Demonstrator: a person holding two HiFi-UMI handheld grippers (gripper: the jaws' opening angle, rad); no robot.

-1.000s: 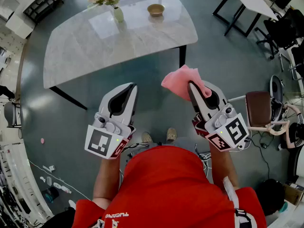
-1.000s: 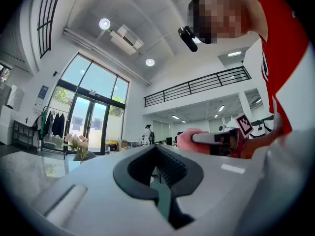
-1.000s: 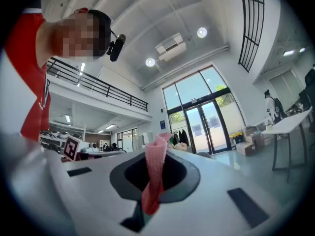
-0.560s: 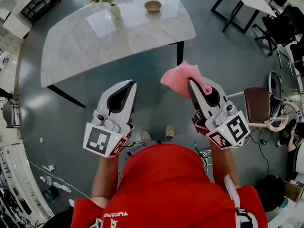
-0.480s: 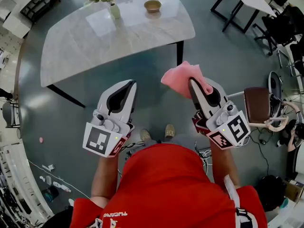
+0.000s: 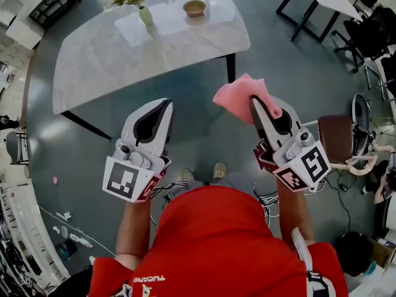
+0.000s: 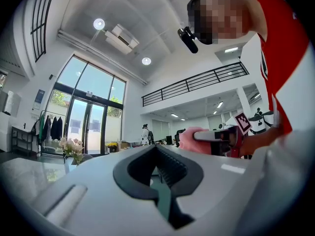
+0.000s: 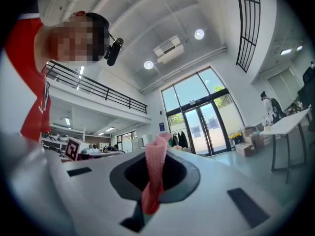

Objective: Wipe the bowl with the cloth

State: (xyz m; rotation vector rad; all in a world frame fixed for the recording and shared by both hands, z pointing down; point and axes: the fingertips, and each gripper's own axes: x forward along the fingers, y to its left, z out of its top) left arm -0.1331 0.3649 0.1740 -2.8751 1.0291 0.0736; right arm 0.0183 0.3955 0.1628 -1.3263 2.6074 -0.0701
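Pink cloth [image 6: 238, 96] is pinched in the closed jaws of the right gripper [image 6: 253, 104], while the left gripper [image 6: 167, 104] has its jaws together on nothing. Both hang over the floor near the person, and the bowl [image 6: 194, 7] sits well ahead by the far edge of the marble table [image 6: 124, 54], slightly left of the cloth. A vase of flowers [image 6: 144, 12] stands near the bowl's left, and the tabletop's whole depth lies between, so stepping round probably comes first.
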